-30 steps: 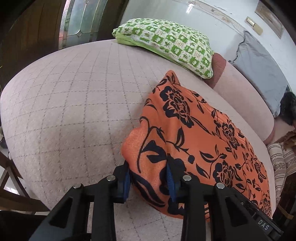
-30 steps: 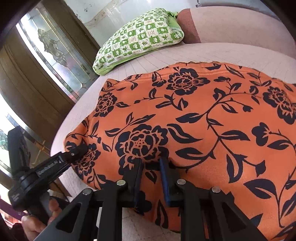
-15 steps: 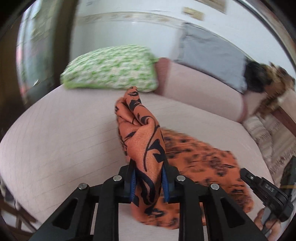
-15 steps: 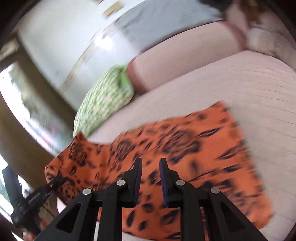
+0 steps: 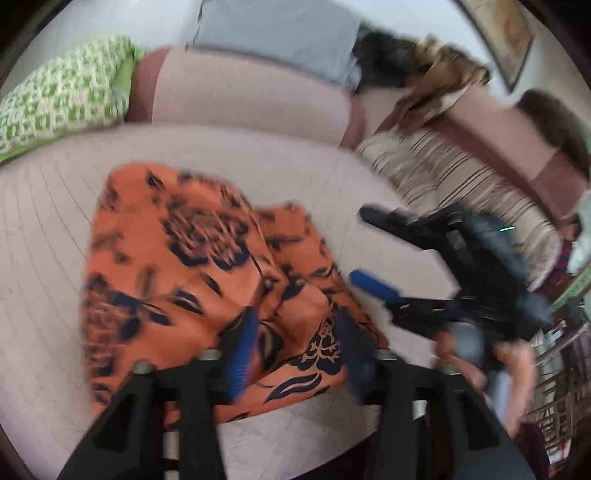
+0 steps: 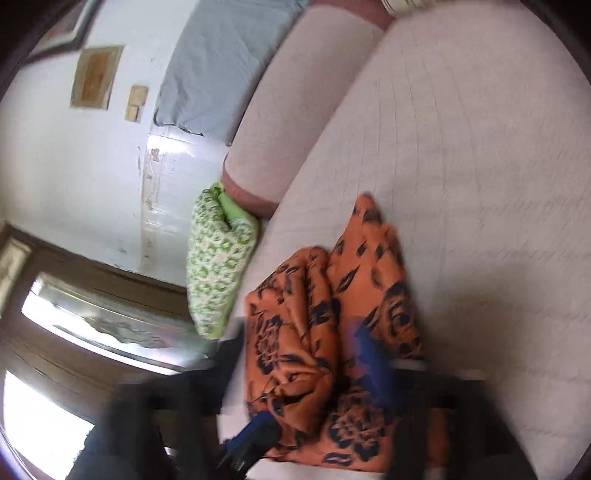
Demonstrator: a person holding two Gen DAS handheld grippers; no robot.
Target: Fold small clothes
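Note:
An orange cloth with black flowers [image 5: 177, 266] lies folded over on the pink quilted sofa seat [image 5: 48, 206]. My left gripper [image 5: 295, 343] is open, its blue-padded fingers wide apart over the cloth's near edge, a bunched fold lying between them. My right gripper [image 6: 310, 362] is open above the rumpled cloth [image 6: 325, 295] in the right wrist view. It also shows in the left wrist view [image 5: 373, 254], open, just right of the cloth. Both views are blurred.
A green patterned pillow [image 5: 55, 99] lies at the sofa's far left. A grey cushion [image 5: 273, 33] leans on the backrest [image 5: 251, 99]. A striped cloth [image 5: 454, 184] and brown items [image 5: 439, 85] sit to the right. A wooden door [image 6: 81, 295] stands left of the sofa.
Both grippers carried the cloth's edge across, folding it over itself, then opened and let go. The cloth now lies in a smaller doubled shape.

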